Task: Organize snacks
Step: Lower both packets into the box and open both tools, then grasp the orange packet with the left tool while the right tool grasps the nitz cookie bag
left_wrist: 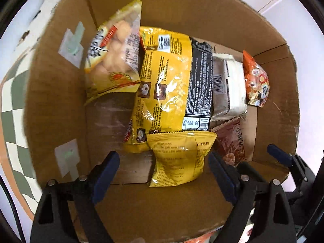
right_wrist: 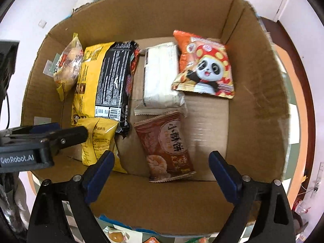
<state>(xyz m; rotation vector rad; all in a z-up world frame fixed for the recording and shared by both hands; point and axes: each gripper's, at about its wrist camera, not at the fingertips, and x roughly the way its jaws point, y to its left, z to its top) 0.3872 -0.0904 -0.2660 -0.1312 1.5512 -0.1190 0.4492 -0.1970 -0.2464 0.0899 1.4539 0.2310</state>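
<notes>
An open cardboard box (left_wrist: 182,10) (right_wrist: 141,10) holds several snack packets. A small yellow packet (left_wrist: 178,158) (right_wrist: 97,141) lies on the box floor between the spread fingers of my left gripper (left_wrist: 163,158), and the pads stand clear of it. My right gripper (right_wrist: 162,156) is open over a brown shrimp-cracker packet (right_wrist: 168,145) without touching it. Further in lie a large yellow packet (left_wrist: 166,85), a black packet (right_wrist: 115,81), a white packet (right_wrist: 160,73), an orange panda packet (right_wrist: 204,66) and a bag of round puffs (left_wrist: 113,60) leaning on the wall.
The box walls rise on all sides of both grippers. A green-and-white checked cloth (left_wrist: 12,93) lies outside the box on the left. More wrapped snacks (right_wrist: 115,237) sit outside below the near wall. Bare cardboard floor (right_wrist: 208,121) shows on the box's right side.
</notes>
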